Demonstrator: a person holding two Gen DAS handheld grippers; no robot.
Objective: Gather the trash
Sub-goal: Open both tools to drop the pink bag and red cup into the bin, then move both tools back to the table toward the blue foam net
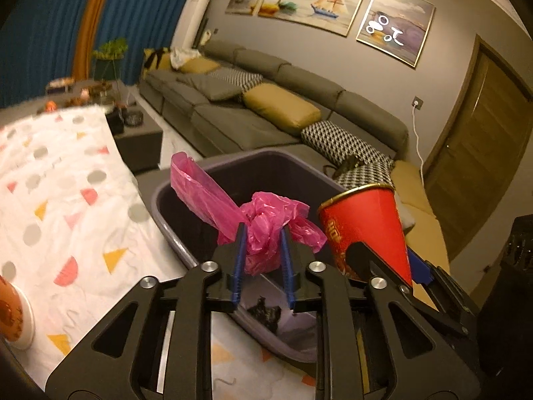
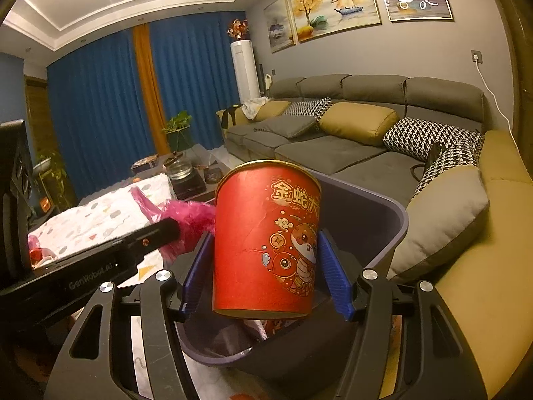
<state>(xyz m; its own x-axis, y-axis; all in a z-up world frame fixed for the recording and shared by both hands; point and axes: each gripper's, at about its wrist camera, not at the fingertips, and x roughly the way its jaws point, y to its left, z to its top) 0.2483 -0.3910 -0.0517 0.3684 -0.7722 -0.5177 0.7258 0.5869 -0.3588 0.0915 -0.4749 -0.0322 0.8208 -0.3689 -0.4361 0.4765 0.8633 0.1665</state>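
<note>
Your left gripper [image 1: 263, 243] tilts down over the near rim of the dark bin [image 1: 173, 233], its narrow-set blue pads closed on a crumpled pink plastic bag [image 1: 266, 226] that hangs above the bin's open mouth. Your right gripper [image 2: 263, 266] sits just beside it, also angled down, its fingers spread wide around a red paper cup [image 2: 266, 243] held upright over the bin. The patterned tablecloth [image 1: 66, 173] edges the bin on the left; the grey sofa [image 2: 349, 153] lies behind it, and the bin's far wall is close behind the cup.
</note>
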